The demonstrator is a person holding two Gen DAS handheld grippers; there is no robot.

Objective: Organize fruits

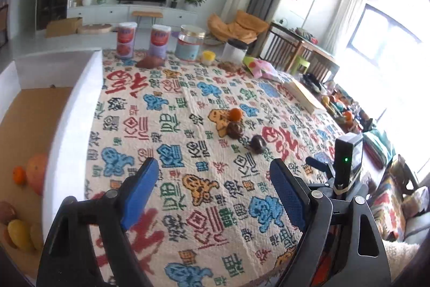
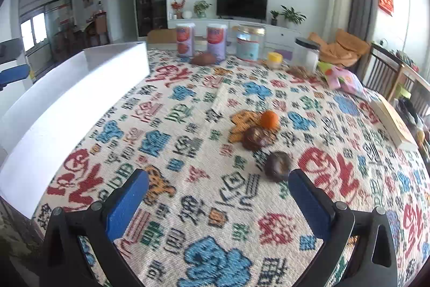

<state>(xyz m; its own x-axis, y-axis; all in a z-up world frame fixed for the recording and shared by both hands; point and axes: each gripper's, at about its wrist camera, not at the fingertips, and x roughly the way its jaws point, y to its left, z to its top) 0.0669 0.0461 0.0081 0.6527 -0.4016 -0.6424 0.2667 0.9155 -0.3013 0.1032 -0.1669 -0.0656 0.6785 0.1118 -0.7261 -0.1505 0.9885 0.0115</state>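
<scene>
Beside the white box [image 2: 80, 88] (tall-walled), three fruits [image 2: 254, 137] lie unobstructed.

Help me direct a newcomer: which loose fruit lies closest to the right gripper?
On the patterned tablecloth, three fruits sit in a short row mid-table. Take the dark purple-brown round one at the near end, lying apart; the other dark fruit touches the small orange.

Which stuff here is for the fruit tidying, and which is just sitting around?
For the job: small orange, two dark round fruits, white box with fruit inside.

Just lying about: two cans, glass jar, book, TV.
</scene>
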